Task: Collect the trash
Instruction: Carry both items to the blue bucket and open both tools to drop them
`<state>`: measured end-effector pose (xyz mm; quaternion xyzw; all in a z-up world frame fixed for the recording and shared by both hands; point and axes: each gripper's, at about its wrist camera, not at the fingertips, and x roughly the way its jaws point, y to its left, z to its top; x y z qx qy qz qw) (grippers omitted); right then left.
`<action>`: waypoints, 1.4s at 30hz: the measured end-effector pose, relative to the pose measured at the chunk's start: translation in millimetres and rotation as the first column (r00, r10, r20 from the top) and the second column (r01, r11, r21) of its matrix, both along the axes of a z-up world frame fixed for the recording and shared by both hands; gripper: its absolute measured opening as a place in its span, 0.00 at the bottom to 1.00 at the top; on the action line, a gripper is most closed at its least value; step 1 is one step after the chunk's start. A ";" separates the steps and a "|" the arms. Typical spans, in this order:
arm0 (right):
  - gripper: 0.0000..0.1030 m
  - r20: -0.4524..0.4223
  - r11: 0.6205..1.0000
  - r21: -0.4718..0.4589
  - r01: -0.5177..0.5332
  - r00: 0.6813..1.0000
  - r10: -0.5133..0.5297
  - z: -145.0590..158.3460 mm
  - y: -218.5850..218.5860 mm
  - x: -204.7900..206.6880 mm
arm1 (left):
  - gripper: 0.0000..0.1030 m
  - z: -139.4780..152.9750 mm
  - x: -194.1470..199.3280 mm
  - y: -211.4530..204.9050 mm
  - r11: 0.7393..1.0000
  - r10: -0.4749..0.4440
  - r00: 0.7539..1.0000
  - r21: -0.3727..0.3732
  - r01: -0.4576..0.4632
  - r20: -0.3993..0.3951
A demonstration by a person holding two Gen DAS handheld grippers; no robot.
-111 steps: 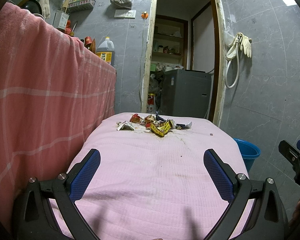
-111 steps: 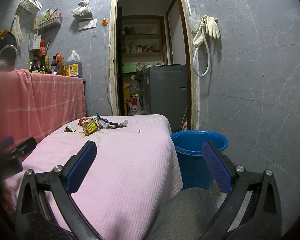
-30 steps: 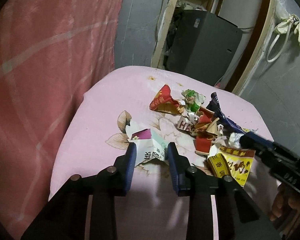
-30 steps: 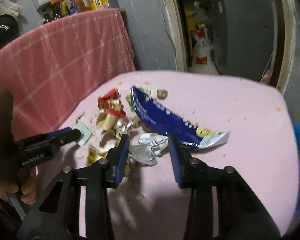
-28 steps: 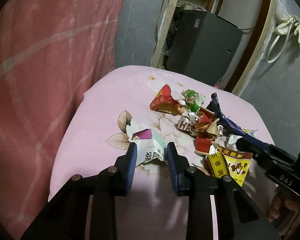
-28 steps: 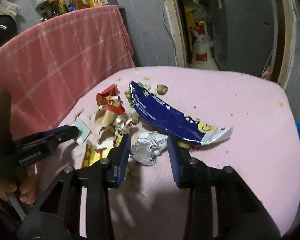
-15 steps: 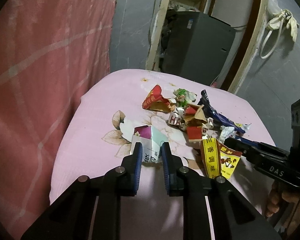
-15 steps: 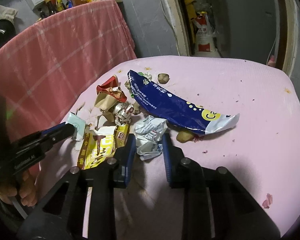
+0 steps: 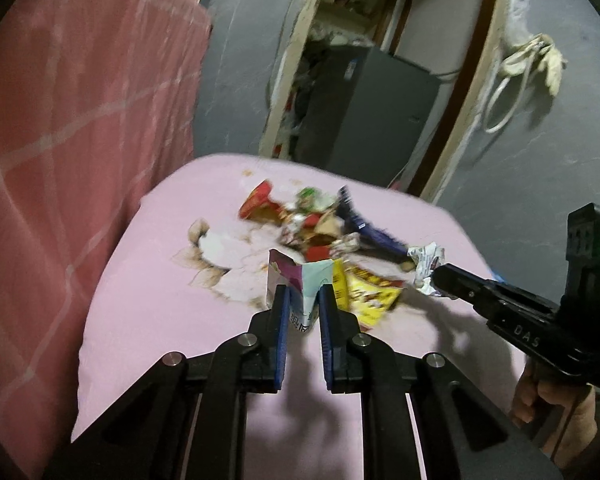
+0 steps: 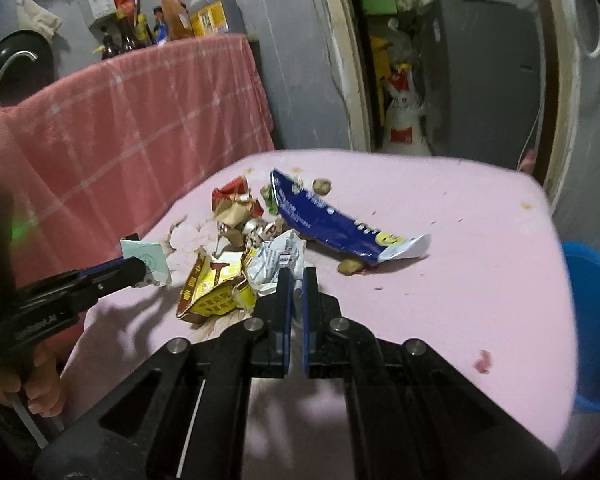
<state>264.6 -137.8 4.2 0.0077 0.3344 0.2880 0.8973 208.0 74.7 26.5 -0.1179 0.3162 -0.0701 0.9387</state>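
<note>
A heap of trash (image 9: pixel 320 224) lies on a pink-covered table (image 9: pixel 160 320). My left gripper (image 9: pixel 303 300) is shut on a small folded carton (image 9: pixel 300 280), white, purple and pale green, held above the cloth; it also shows in the right wrist view (image 10: pixel 146 258). My right gripper (image 10: pixel 296 278) is shut on a crumpled white wrapper (image 10: pixel 276 260), seen too in the left wrist view (image 9: pixel 426 260). A yellow wrapper (image 10: pixel 216 284), a long blue wrapper (image 10: pixel 332 224) and red scraps (image 10: pixel 232 196) lie on the table.
A blue bucket (image 10: pixel 594 320) stands on the floor off the table's right edge. A red checked cloth (image 10: pixel 120 128) covers a counter along the left, with bottles (image 10: pixel 172 12) on top. A doorway with a grey appliance (image 9: pixel 364 116) is behind the table.
Both grippers closed on their pieces and lifted them. The carton rose off the cloth in the left gripper; the white wrapper rose in the right gripper.
</note>
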 end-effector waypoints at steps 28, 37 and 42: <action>0.05 0.493 0.867 0.200 0.457 0.717 -0.492 106.6 -219.3 -99.7 | 0.12 97.4 30.8 -244.9 0.930 -0.354 0.856 0.042 0.366 0.376; 0.05 0.334 0.818 0.166 0.550 0.750 -0.572 54.0 -269.8 -63.7 | 0.12 65.3 97.8 -318.0 0.902 -0.432 0.894 0.039 0.431 0.120; 0.05 0.247 0.809 0.143 0.570 0.771 -0.587 21.8 -284.2 -43.5 | 0.12 31.2 126.3 -341.3 0.896 -0.442 0.897 0.036 0.442 -0.013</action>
